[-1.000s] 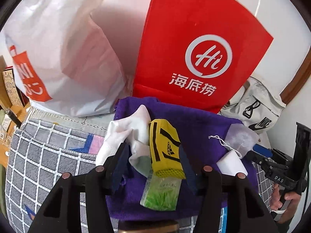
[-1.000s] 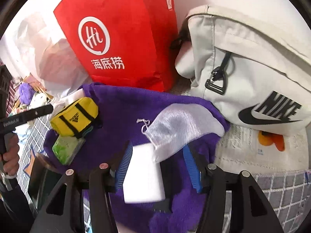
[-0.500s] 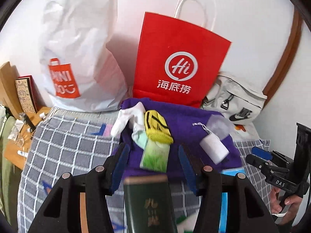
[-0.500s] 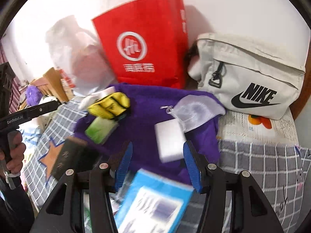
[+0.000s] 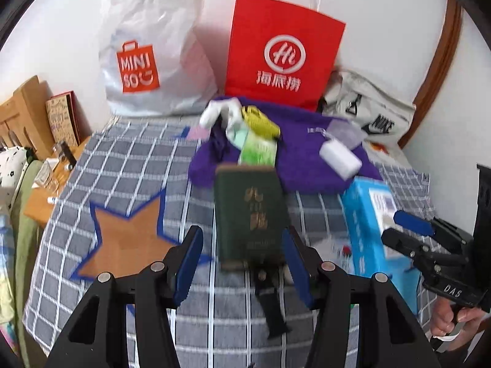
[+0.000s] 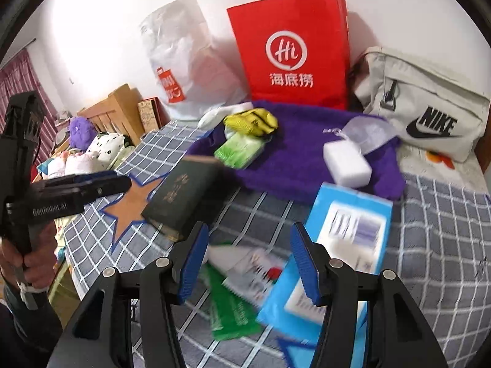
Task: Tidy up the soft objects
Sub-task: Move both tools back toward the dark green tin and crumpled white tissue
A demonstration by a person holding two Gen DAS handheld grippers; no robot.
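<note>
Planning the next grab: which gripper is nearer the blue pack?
Right. The right gripper hangs open right over the blue pack; the left gripper is over the green book, with the pack off to its side.

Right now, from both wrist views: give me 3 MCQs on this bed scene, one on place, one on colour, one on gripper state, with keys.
1. Where does the white sponge block lie?
A. inside the red bag
B. on the purple towel
C. on the orange star

2. What colour is the paper bag with handles that stands against the wall?
A. red
B. green
C. black

3. How does the left gripper stand?
A. clamped on the dark green book
B. shut on nothing
C. open, holding nothing

Key:
1 B: the white sponge block rests on the purple towel.
2 A: the paper bag is red with a white logo.
3 C: the left gripper has its blue pads apart, with the dark green book lying on the bed beyond them.
</note>
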